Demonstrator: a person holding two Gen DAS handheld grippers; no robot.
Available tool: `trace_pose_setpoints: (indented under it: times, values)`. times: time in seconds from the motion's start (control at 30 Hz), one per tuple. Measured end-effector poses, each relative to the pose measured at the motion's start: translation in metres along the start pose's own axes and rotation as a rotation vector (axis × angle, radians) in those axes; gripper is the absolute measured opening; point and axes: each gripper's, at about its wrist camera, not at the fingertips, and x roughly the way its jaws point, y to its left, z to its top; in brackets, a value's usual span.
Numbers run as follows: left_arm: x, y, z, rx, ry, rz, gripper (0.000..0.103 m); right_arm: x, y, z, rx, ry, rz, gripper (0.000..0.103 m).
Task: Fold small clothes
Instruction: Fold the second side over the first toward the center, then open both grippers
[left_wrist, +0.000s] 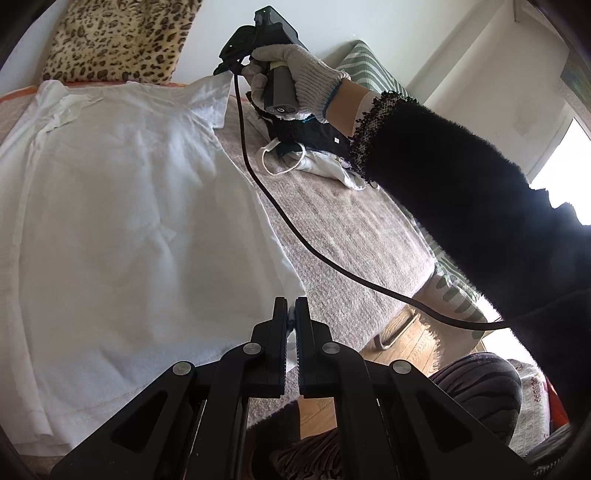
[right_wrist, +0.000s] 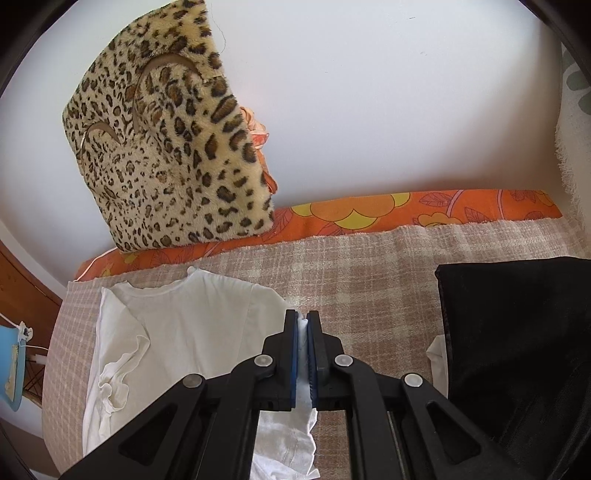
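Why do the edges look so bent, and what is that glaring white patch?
Left wrist view: the fisheye lens bends the edges; the window is blown out, leaving the sleeve almost featureless black. Right wrist view: the orange bedding bows; light is even, glare-free.

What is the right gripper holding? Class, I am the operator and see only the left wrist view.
Observer: The right gripper is shut on a fold of the white cotton T-shirt.
Operator: What runs along the wall?
Observer: An orange sheet with yellow flowers, behind the beige checked blanket.
Operator: Anything past the blanket's left edge?
Observer: A light-blue object, cut off by the frame; I cannot identify it.
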Motion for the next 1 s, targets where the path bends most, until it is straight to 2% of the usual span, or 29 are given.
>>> trace_pose_setpoints:
  times: [0.3,0.77,1.0]
  values:
    - [-0.018,0.018,-0.004,-0.04,-0.035,0.018,0.003,-0.004,0.047,0.011,-0.071,-0.006,-0.038,0.002]
    - [-0.045,0.029,-0.017,-0.059,-0.049,0.043,0.003,0.002,0.137,0.018,-0.222,-0.003,-0.027,0.002]
    - [-0.053,0.038,-0.021,-0.083,-0.067,0.063,0.003,0.018,0.172,0.012,-0.269,0.014,-0.023,0.002]
